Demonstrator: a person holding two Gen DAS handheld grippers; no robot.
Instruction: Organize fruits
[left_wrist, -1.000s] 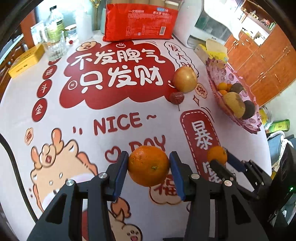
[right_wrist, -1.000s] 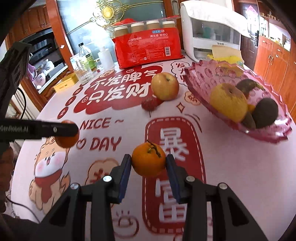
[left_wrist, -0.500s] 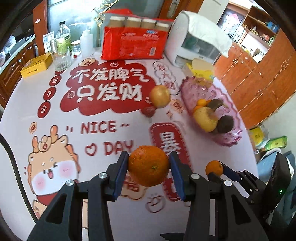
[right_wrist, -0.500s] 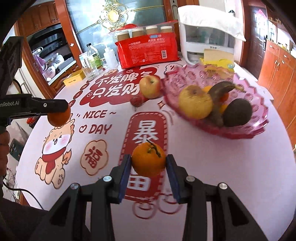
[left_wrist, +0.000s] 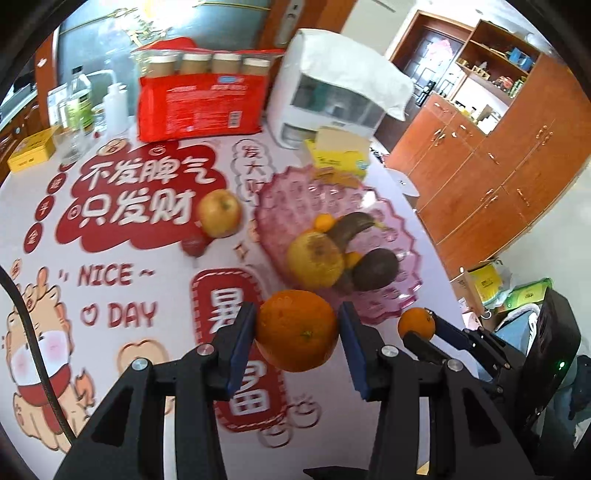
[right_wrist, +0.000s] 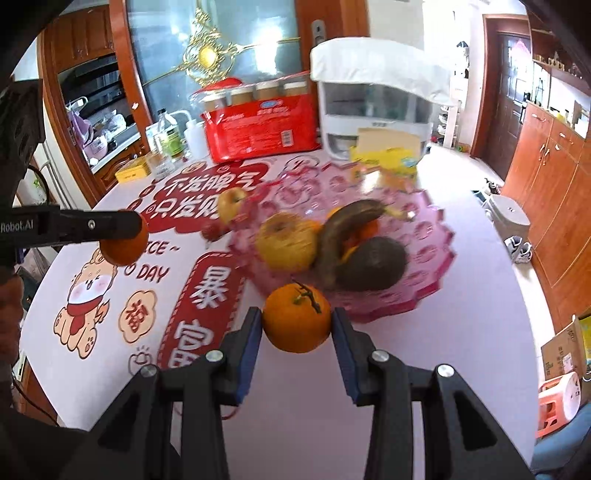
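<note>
Your left gripper pinches a large round orange; your right gripper pinches a smaller stemmed orange. Both now hang just short of the pink scalloped glass fruit bowl, closer than a second ago, so release looks near. The small red fruit beside the loose apple is blurred.

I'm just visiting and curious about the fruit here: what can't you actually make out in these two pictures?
- Small oranges in the pink tray: mostly hidden behind the banana and the yellow fruit, both views.
- Small red fruit beside the apple: blurred, kind unclear, both views.
- Left tool: in the right wrist view its arm covers the top of its orange.
- Underside of the right tool's orange: unseen.
</note>
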